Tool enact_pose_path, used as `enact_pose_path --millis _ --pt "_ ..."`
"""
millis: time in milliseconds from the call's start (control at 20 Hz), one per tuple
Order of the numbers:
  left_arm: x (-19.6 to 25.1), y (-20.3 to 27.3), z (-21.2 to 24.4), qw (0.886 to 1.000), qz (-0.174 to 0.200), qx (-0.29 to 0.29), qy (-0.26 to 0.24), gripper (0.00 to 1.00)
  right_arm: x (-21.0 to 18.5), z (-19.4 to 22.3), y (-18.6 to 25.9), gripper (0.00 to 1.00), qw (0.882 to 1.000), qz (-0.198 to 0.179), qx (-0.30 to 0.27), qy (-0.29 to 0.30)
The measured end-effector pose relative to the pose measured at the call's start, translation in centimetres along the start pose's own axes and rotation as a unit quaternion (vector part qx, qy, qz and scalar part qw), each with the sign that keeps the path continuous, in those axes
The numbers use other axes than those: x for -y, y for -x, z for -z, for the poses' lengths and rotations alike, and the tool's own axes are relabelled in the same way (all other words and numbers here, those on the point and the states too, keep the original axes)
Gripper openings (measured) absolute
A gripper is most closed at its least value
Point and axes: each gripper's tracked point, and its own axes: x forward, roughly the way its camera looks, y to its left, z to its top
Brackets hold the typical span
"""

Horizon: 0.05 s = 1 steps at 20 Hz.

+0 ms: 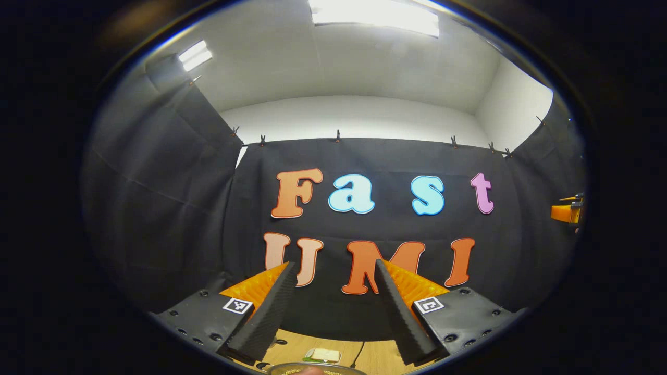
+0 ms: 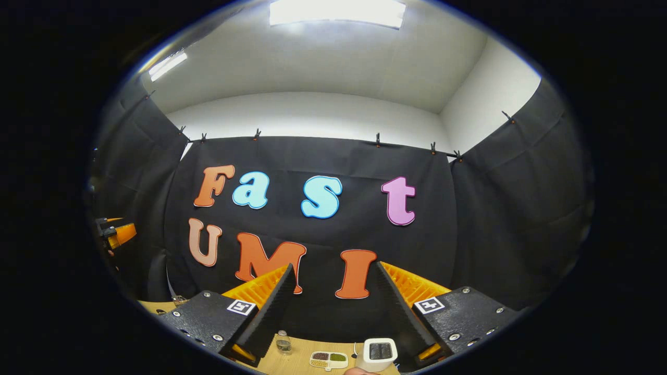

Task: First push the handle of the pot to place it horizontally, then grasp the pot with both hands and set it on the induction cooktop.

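Black cloth forms the booth wall (image 1: 172,208) faced by both cameras, clipped along its top edge beneath a white ceiling with lit panels (image 1: 375,15); both hand-held grippers are raised and aimed at this wall rather than down at the worktop. In the left gripper view, the left hand-held gripper (image 1: 333,307) is seen with its fingers spread well apart and nothing held between them; below it a strip of pale wooden worktop (image 1: 380,357) is visible, and at the very bottom edge a curved metallic rim, taken to be the pot (image 1: 310,368), is only partly seen, lying under and between the fingers without touching them; a small pale dish (image 1: 324,355) lies just beyond it. In the right gripper view, the right hand-held gripper (image 2: 331,307) is likewise held wide apart and empty; on the worktop beneath it are seen a small clear bottle (image 2: 283,342), a divided dish of condiments (image 2: 328,358) and a white box-like device (image 2: 379,353) just beside that dish.
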Motion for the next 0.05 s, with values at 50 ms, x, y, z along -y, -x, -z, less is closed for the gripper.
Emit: enact_pose_path --millis 50 --pt "0.08 0.02 0.06 1.0 0.002 0.0 0.001 0.96 -0.03 0.06 -0.12 0.95 1.0 0.0 -0.001 0.001"
